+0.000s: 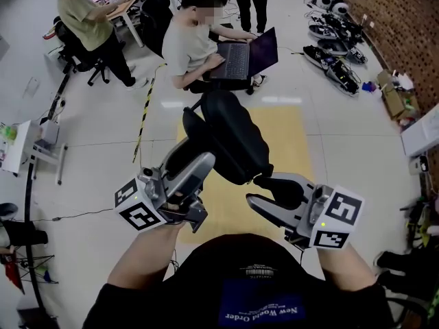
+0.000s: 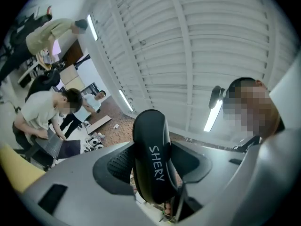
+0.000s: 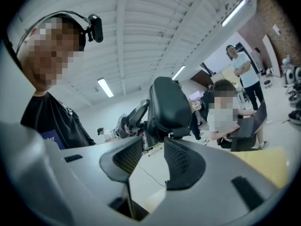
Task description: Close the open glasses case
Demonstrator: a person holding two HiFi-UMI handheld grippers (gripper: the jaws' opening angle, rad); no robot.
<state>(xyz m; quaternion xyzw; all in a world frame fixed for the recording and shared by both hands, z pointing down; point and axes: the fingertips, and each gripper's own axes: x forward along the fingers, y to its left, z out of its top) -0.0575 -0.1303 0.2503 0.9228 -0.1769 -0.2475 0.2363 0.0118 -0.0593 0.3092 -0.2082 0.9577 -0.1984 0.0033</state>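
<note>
A black glasses case (image 1: 233, 142) is held up in the air in front of me, over the floor. The left gripper (image 1: 195, 168) is shut on its lower left end. In the left gripper view the case (image 2: 151, 145), with white lettering on it, stands clamped between the two pads (image 2: 120, 166). The right gripper (image 1: 264, 192) is at the case's lower right end with its jaws open. In the right gripper view the case (image 3: 169, 108) sits just beyond the fingertips, and only a bare gap lies between the pads (image 3: 181, 161). Whether the two shells meet I cannot tell.
A seated person with a laptop (image 1: 240, 57) is straight ahead, past a yellow floor mat (image 1: 295, 142). Another person sits at a desk (image 1: 86, 19) at the far left. Robot gear (image 1: 336, 60) lies along the brick wall on the right, and a small table (image 1: 34, 146) stands at the left.
</note>
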